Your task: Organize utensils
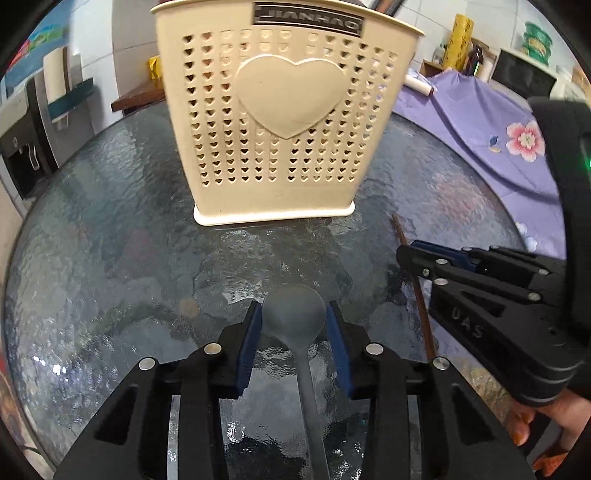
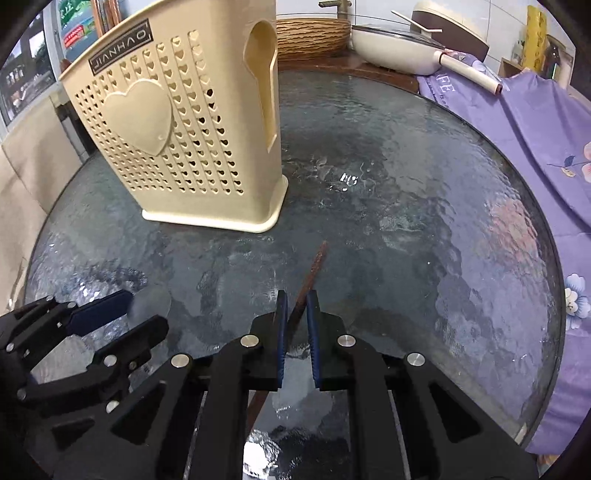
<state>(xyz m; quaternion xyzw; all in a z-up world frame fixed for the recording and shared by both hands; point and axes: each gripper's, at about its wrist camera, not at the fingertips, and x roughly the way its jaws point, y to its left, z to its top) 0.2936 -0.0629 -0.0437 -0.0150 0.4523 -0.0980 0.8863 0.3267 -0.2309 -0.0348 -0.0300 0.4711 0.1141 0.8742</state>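
A cream perforated utensil holder with a raised heart stands upright on the round glass table; it also shows in the right wrist view. My left gripper is closed on the bowl of a grey spoon, whose handle runs back between the fingers. My right gripper is closed on a pair of brown chopsticks that lie on the glass pointing toward the holder. The right gripper appears at the right of the left wrist view, on the chopsticks.
A purple floral cloth covers the surface to the right of the table. A white pan and a woven basket sit beyond the far edge. The table rim curves close on the right.
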